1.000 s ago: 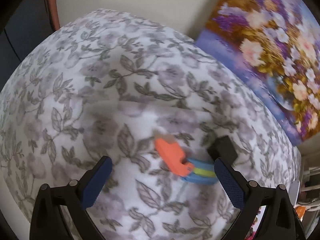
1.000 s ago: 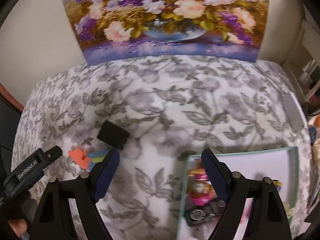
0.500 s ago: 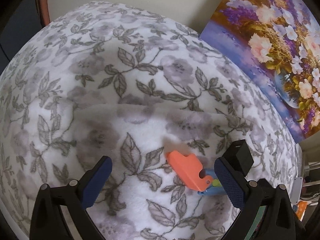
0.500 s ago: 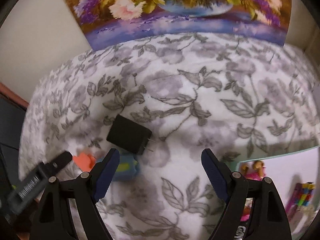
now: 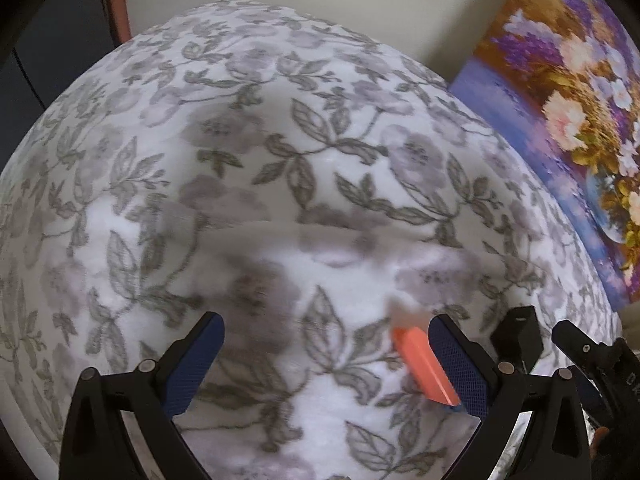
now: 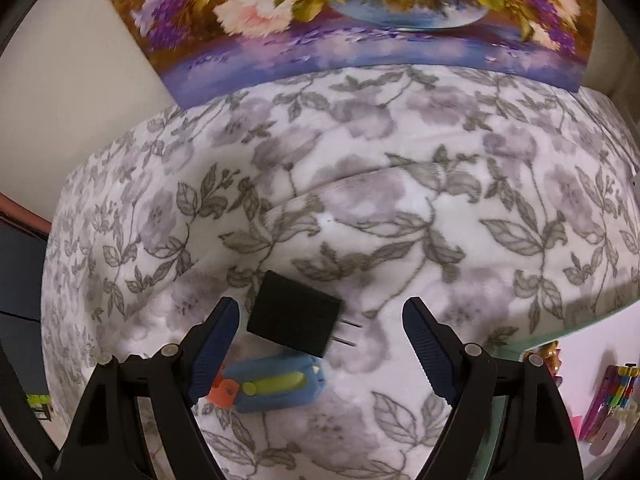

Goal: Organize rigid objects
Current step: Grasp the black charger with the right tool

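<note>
The black plug lies on the blanket just beyond the toy, prongs pointing right, between the fingers of the wide-open right gripper, the nearer one; the left gripper is open too.

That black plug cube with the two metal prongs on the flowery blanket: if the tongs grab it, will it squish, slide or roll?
The black plug cube looks like hard plastic with flat sides, so it probably won't squish or roll. Its matte faces should grip fairly well between the open right tongs. The soft blanket beneath may let it sink or tilt when pushed, and the thin prongs could snag the pile.
</note>
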The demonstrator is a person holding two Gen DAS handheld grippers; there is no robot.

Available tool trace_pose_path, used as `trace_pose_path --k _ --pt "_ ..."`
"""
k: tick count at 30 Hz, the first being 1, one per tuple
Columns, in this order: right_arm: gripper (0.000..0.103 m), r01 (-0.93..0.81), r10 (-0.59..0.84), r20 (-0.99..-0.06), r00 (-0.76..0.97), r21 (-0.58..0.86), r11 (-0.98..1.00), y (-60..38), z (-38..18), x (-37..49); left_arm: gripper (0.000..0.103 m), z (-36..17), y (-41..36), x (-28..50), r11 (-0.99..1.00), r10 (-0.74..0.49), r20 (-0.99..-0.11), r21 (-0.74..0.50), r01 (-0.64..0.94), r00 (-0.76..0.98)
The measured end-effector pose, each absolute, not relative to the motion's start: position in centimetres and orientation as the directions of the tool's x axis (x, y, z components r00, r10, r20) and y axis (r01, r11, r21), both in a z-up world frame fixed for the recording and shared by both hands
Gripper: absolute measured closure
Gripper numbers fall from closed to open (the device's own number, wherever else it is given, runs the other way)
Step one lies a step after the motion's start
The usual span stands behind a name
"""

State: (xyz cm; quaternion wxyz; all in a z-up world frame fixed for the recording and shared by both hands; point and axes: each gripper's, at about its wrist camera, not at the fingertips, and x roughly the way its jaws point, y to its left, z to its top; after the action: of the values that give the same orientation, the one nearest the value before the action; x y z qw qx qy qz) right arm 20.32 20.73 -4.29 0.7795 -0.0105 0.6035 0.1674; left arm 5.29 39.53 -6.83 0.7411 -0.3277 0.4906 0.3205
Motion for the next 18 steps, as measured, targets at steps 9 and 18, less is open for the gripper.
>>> trace_pose_path --k 9,18 --pt "0.018 -0.294 0.185 -0.960 0.212 0.118 0.948 22.9 -6.2 20.4 0.000 -7.9 40.5 5.0 0.564 0.134 -0.944 -0.178 -0.806 0.302" --pt "0.020 -0.293 0.102 -0.968 0.230 0.031 0.956 23.8 -7.3 20.8 0.000 -8.1 40.7 5.0 0.561 0.133 -0.946 -0.174 -0.809 0.296"
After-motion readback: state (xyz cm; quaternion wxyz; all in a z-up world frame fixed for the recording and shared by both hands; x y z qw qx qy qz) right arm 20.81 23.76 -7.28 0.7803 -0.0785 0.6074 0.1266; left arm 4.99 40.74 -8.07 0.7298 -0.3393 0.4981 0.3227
